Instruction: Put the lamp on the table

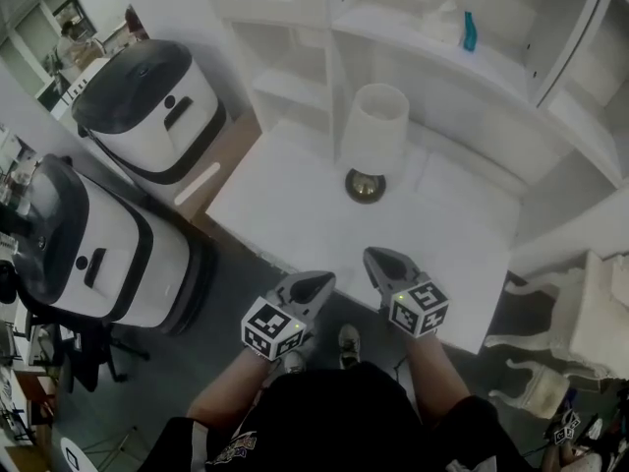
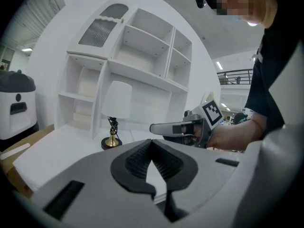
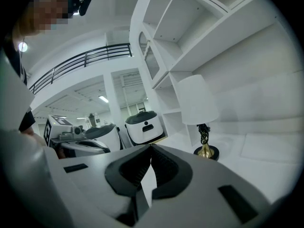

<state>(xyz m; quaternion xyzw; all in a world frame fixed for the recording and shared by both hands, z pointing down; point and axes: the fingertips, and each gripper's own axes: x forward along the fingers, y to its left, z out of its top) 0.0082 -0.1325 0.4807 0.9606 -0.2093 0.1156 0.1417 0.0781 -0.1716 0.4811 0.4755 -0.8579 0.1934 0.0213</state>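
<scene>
The lamp (image 1: 372, 136) has a white shade, a dark twisted stem and a brass base on a black foot. It stands upright on the white table (image 1: 285, 209), near its back edge. It also shows in the left gripper view as the lamp (image 2: 115, 109) and in the right gripper view as the lamp (image 3: 200, 109). My left gripper (image 1: 321, 282) and right gripper (image 1: 376, 259) hover side by side over the table's front edge, well short of the lamp. Both are shut with nothing between the jaws. The right gripper (image 2: 154, 128) is visible from the left one.
A white shelf unit (image 1: 462, 57) rises behind the table, with a teal object (image 1: 470, 30) on one shelf. Two white and black machines (image 1: 147, 106) (image 1: 93, 249) stand at the left. An ornate white chair (image 1: 570, 332) is at the right.
</scene>
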